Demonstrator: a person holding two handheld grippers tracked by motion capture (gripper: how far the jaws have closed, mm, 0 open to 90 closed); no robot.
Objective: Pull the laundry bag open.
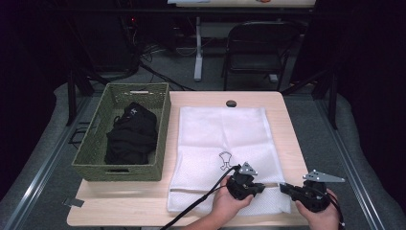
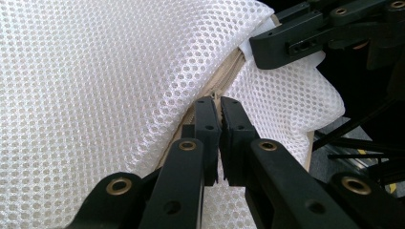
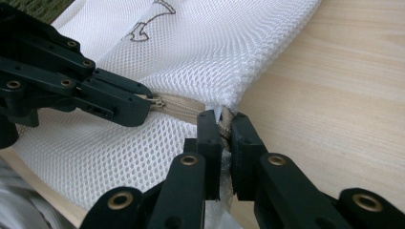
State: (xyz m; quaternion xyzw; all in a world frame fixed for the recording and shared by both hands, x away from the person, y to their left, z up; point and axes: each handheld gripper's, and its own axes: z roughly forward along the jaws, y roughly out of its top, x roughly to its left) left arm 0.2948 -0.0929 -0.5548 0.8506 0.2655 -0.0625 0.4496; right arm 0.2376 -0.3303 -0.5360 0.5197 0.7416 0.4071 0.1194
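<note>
White mesh laundry bag (image 1: 222, 143) lies flat on the desk (image 1: 287, 143), its zipper (image 3: 184, 109) at six o'clock apparently shut, left gripper (image 2: 219, 112) fingers clamped on the pull, right gripper (image 3: 224, 125) fingers pinching the zipper's end; black clothes (image 1: 131, 134) wait in the basket (image 1: 95, 139); no readable writing.

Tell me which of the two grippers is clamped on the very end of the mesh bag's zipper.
The right gripper: it pinches the zipper at the mesh bag's edge by the bare table. The left gripper grips the zipper farther in.
</note>
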